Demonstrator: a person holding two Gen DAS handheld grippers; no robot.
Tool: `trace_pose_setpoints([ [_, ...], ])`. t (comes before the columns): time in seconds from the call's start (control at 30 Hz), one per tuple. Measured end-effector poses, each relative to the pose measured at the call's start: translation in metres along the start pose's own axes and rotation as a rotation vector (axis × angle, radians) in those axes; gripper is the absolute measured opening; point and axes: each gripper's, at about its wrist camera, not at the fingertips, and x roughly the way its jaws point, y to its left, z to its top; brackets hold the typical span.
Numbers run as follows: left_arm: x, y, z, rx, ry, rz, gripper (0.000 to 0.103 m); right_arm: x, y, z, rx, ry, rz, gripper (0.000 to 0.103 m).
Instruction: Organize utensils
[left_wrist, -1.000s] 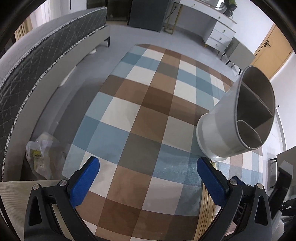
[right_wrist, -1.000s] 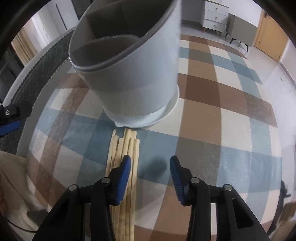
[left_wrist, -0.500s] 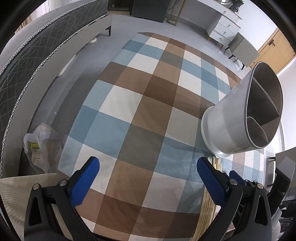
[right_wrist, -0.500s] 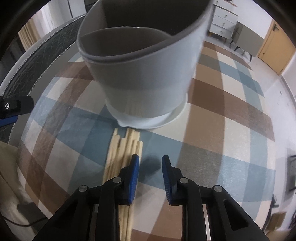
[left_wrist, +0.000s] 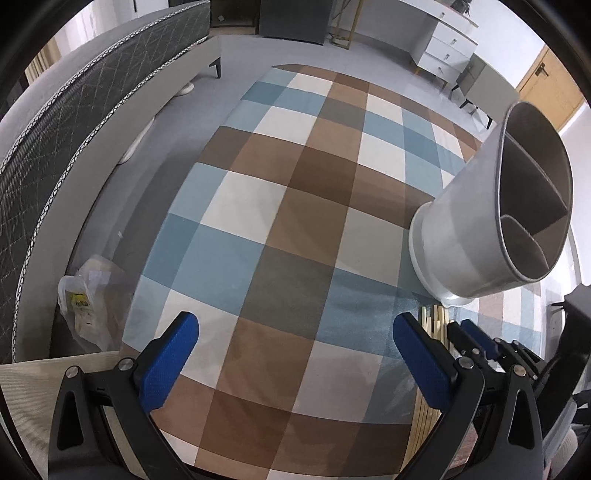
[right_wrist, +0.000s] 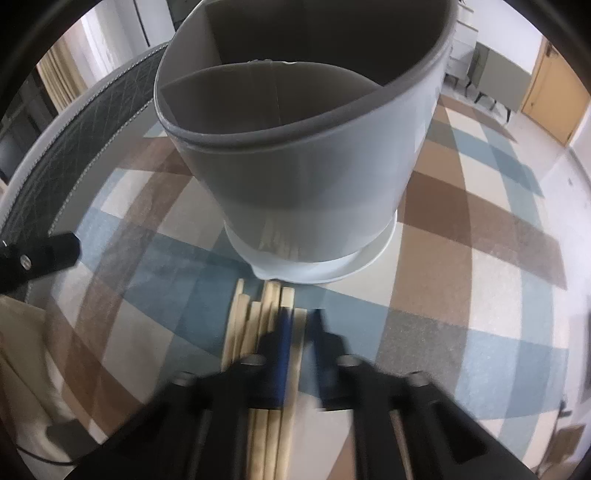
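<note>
A white utensil holder (right_wrist: 314, 173) with inner dividers stands on the checked rug; it also shows at the right of the left wrist view (left_wrist: 491, 225). Several pale wooden chopsticks (right_wrist: 255, 332) lie side by side on the rug just in front of it, also seen in the left wrist view (left_wrist: 434, 325). My right gripper (right_wrist: 301, 332) is low over the right edge of the bundle, its jaws nearly closed around one chopstick, with motion blur. My left gripper (left_wrist: 295, 350) is wide open and empty, hovering above the rug left of the chopsticks.
A grey quilted bed (left_wrist: 74, 122) runs along the left. A plastic bag (left_wrist: 88, 295) lies by the rug's left edge. White drawers (left_wrist: 443, 48) and a wooden door (left_wrist: 546, 85) are at the far side of the room.
My right gripper has dropped toward the chopsticks and its jaws have narrowed from half open to nearly shut. The left gripper has drifted slightly and stays open.
</note>
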Motion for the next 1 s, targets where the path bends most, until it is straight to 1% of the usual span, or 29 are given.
trace_pose_setpoints([
  [0.07,0.001,-0.004,-0.002,0.018,0.002,0.009,0.102,0.000,-0.006,0.000,0.026,-0.003,0.015,0.002],
  [0.1,0.002,-0.007,-0.003,0.029,0.002,0.010,0.102,-0.001,-0.009,-0.001,0.044,-0.003,0.024,0.000],
  [0.3,0.001,-0.021,-0.011,0.080,-0.010,0.026,0.102,-0.011,-0.038,0.000,0.146,-0.037,0.065,0.000],
  [0.5,0.000,-0.039,-0.021,0.148,-0.023,0.016,0.102,-0.044,-0.069,-0.002,0.266,-0.142,0.119,0.000],
  [0.6,0.006,-0.048,-0.027,0.183,-0.010,0.002,0.102,-0.060,-0.085,-0.008,0.340,-0.185,0.166,0.000],
  [0.67,0.012,-0.053,-0.031,0.194,0.013,-0.015,0.102,-0.067,-0.093,-0.011,0.380,-0.208,0.191,0.000],
  [0.7,0.017,-0.056,-0.034,0.199,0.035,-0.032,0.102,-0.068,-0.097,-0.013,0.391,-0.212,0.199,0.000],
  [0.77,0.023,-0.059,-0.036,0.202,0.050,-0.034,0.102,-0.071,-0.096,-0.014,0.396,-0.214,0.199,0.000],
  [0.87,0.033,-0.068,-0.040,0.233,0.060,-0.013,0.102,-0.073,-0.099,-0.016,0.404,-0.217,0.215,0.003],
  [1.0,0.042,-0.078,-0.044,0.267,0.077,0.015,0.101,-0.076,-0.098,-0.018,0.397,-0.225,0.203,0.004],
])
